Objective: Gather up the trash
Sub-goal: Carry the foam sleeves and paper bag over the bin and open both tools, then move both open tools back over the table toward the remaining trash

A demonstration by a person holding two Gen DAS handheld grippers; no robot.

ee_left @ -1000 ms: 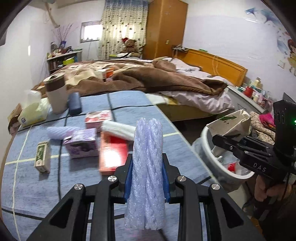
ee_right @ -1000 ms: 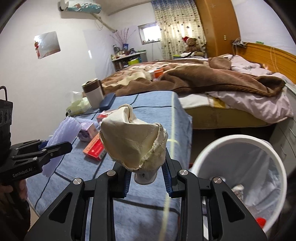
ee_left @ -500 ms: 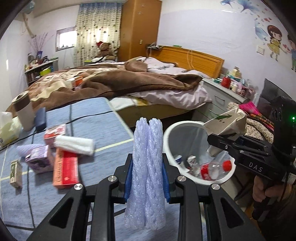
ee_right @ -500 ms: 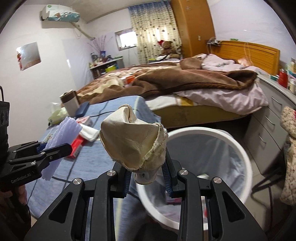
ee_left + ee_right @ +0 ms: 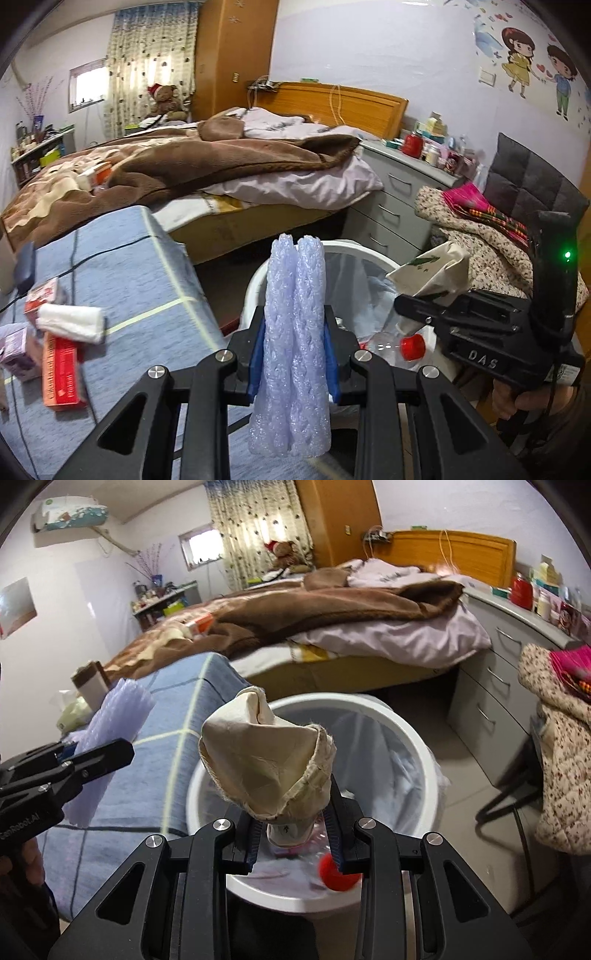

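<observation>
My left gripper (image 5: 293,354) is shut on a folded roll of pale purple bubble wrap (image 5: 295,332) and holds it at the near left rim of the white trash bin (image 5: 360,258). My right gripper (image 5: 293,834) is shut on a crumpled cream cloth bag (image 5: 266,764) and holds it over the bin (image 5: 406,731). The bin has a clear liner and holds a plastic bottle with a red cap (image 5: 412,347). The right gripper with the bag (image 5: 432,273) shows in the left wrist view. The left gripper with the wrap (image 5: 110,734) shows in the right wrist view.
A blue-covered table (image 5: 122,266) stands left of the bin with an orange box (image 5: 59,369), a white roll (image 5: 70,321) and small cartons on it. A bed (image 5: 221,173) lies behind. Grey drawers (image 5: 399,206) and a chair with clothes (image 5: 491,236) stand on the right.
Both grippers have swung right from the table to the trash bin, still holding the bubble wrap and the cloth bag. The bin now lies directly under the right gripper.
</observation>
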